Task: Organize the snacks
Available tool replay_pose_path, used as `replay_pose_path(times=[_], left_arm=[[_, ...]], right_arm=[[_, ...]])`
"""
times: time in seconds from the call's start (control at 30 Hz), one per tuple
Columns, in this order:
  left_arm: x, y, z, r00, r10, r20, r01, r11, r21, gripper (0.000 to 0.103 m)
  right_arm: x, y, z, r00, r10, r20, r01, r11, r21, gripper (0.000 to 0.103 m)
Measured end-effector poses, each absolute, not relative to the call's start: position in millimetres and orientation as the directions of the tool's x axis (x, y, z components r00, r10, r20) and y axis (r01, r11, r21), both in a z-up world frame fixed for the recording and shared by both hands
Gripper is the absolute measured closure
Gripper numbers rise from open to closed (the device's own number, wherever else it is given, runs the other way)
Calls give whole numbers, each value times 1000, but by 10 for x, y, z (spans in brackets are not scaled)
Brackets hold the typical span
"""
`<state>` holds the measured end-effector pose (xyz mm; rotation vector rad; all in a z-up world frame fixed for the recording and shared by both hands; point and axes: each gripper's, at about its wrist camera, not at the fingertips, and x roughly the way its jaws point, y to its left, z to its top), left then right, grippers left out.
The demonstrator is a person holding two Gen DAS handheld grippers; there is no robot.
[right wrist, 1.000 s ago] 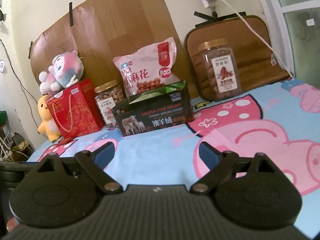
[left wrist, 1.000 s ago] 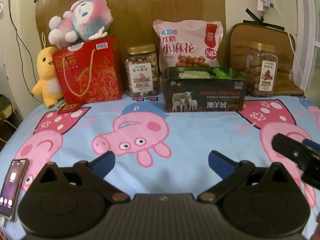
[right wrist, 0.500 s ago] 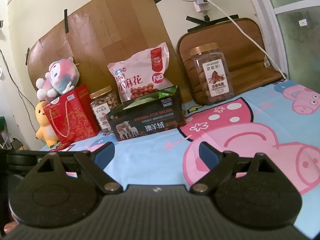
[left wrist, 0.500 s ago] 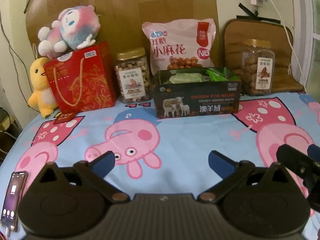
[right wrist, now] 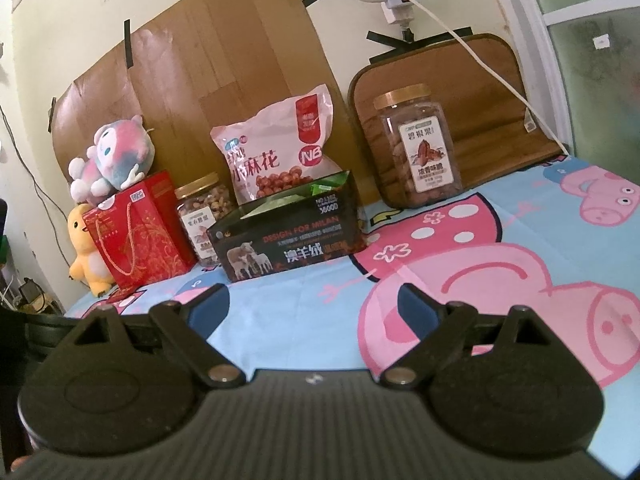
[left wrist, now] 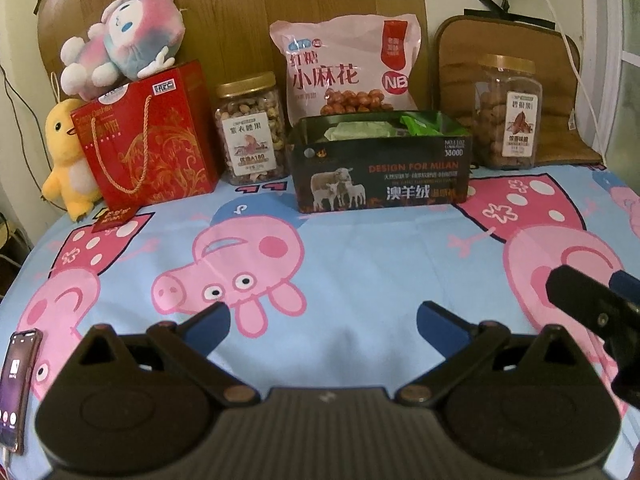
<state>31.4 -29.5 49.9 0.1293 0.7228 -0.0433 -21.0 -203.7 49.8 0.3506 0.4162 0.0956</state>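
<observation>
A black open box (left wrist: 380, 172) with green snack packets inside stands at the back of the bed; it also shows in the right wrist view (right wrist: 286, 236). Behind it leans a pink snack bag (left wrist: 348, 68). A nut jar (left wrist: 250, 128) stands left of the box and a second jar (left wrist: 506, 112) right of it. My left gripper (left wrist: 322, 320) is open and empty over the cartoon sheet. My right gripper (right wrist: 314, 306) is open and empty; its finger shows at the right edge of the left wrist view (left wrist: 592, 308).
A red gift bag (left wrist: 148, 140) with a plush toy (left wrist: 124, 48) on top and a yellow duck plush (left wrist: 70, 160) stand at the back left. A phone (left wrist: 16, 384) lies at the front left. A brown cushion (left wrist: 516, 76) leans at the back right.
Both grippers have drawn back a little and tilted; the snacks sit slightly lower and farther in the views. Both stay open and empty.
</observation>
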Motion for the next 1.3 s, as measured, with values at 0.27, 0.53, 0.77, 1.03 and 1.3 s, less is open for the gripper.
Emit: replay_pose_path(times=[0.27, 0.53, 0.77, 1.03, 1.3], left_arm=[[294, -259, 424, 730, 2, -684, 85, 992, 94, 0], [266, -217, 400, 722, -2, -692, 81, 993, 82, 0], [251, -225, 356, 714, -4, -700, 87, 993, 82, 0], [261, -242, 342, 709, -1, -705, 91, 992, 89, 0], [276, -265, 327, 705, -7, -709, 101, 991, 90, 0]], right_arm=[[-195, -2015, 472, 907, 165, -388, -22, 938, 347, 10], [-192, -1975, 475, 905, 168, -390, -27, 940, 341, 10], [-180, -1954, 465, 901, 174, -396, -33, 940, 339, 10], [-169, -1958, 458, 900, 176, -399, -31, 939, 343, 10], [-140, -1974, 435, 897, 176, -405, -28, 938, 347, 10]])
